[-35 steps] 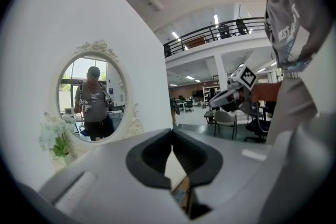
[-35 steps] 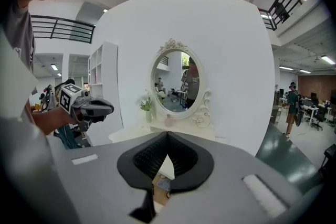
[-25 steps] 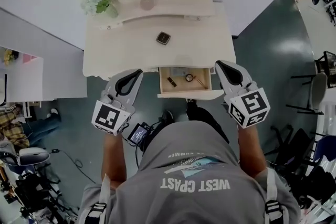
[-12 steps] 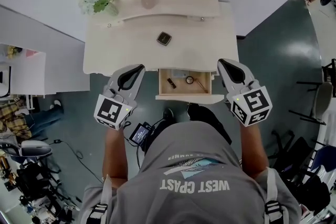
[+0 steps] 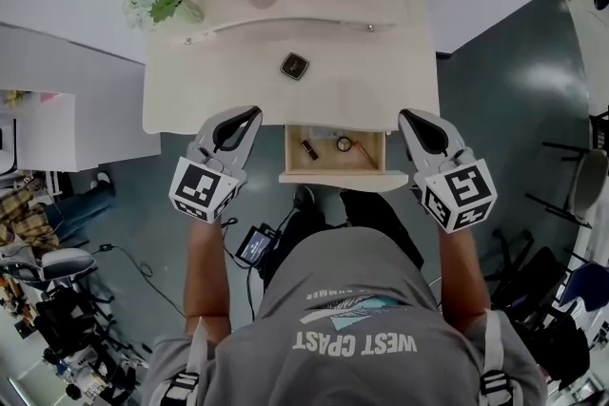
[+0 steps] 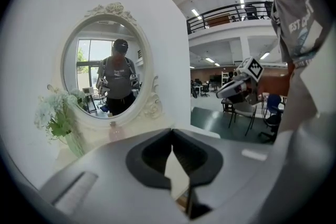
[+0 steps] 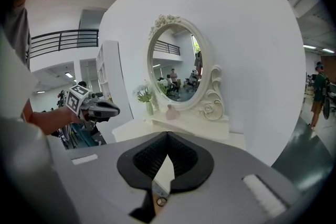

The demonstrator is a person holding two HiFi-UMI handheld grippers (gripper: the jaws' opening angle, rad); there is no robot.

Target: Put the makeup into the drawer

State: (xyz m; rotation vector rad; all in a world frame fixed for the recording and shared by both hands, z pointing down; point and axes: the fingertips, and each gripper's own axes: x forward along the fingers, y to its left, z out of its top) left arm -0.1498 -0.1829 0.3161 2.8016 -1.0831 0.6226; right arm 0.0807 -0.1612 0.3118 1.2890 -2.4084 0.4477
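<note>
Square makeup compact (image 5: pixel 294 65) corner-on to the open drawer (image 5: pixel 333 175), on the desk (image 5: pixel 381 81); left gripper (image 5: pixel 249 115) and right gripper (image 5: pixel 410 118) jaws together, empty.

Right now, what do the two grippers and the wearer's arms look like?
The left gripper and right gripper match: light grey, smooth tapered shells with a black padded cut-out around the jaws. Each carries a white cube with black square markers at the hand end. The person wears a grey short-sleeved T-shirt with white print, and grey shoulder straps.
</note>
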